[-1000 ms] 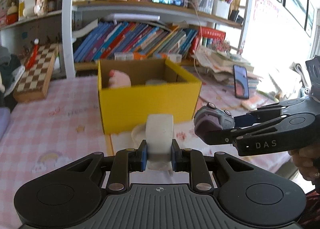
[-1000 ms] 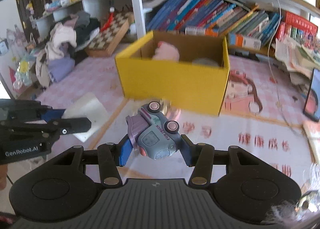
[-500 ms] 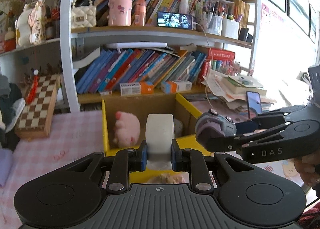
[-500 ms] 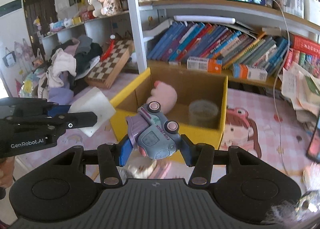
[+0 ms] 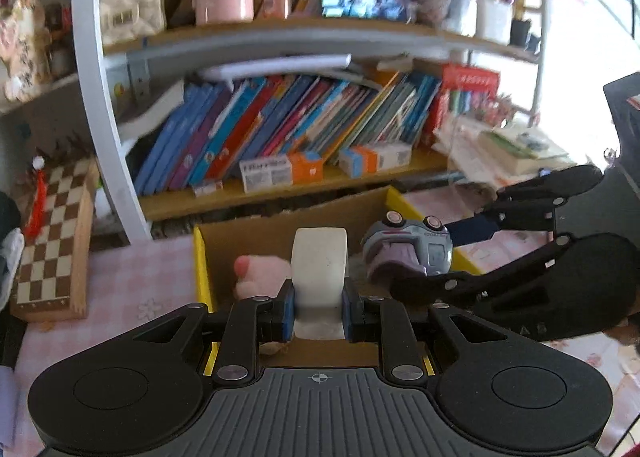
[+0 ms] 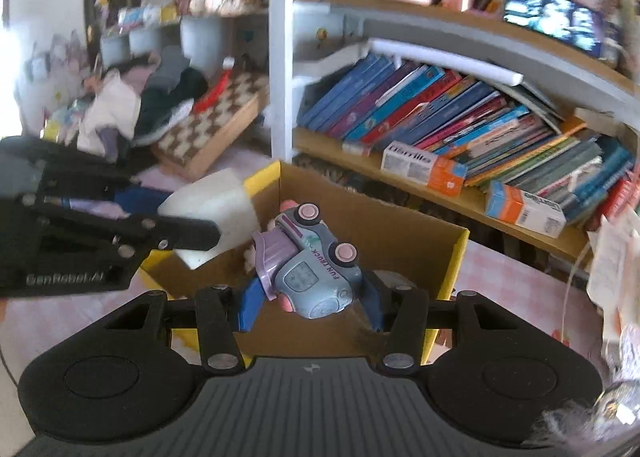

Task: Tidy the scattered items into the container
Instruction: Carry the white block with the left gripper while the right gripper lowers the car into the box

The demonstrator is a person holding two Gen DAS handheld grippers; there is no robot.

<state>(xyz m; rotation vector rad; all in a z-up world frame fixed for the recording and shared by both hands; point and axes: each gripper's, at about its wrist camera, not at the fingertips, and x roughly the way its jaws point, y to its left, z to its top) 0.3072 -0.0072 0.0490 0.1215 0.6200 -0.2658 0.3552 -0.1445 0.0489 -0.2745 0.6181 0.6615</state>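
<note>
Left gripper (image 5: 319, 311) clamped on a white block (image 5: 319, 265), right gripper (image 6: 310, 307) gripping the toy truck (image 6: 310, 263), both hanging over the open yellow box (image 6: 460, 253). A pink plush (image 5: 260, 271) already lies inside by the left wall. Judging by this, two drops remain.

Two tongs: the left gripper (image 5: 319, 311) clamps one white block (image 5: 319, 269), the right gripper (image 6: 311, 297) clamps one toy truck (image 6: 310, 261). Below and ahead of both sits one yellow box (image 6: 460, 253), with one pink plush toy (image 5: 260, 271) inside. One chessboard (image 5: 52, 241) lies left of the left tongs.
</note>
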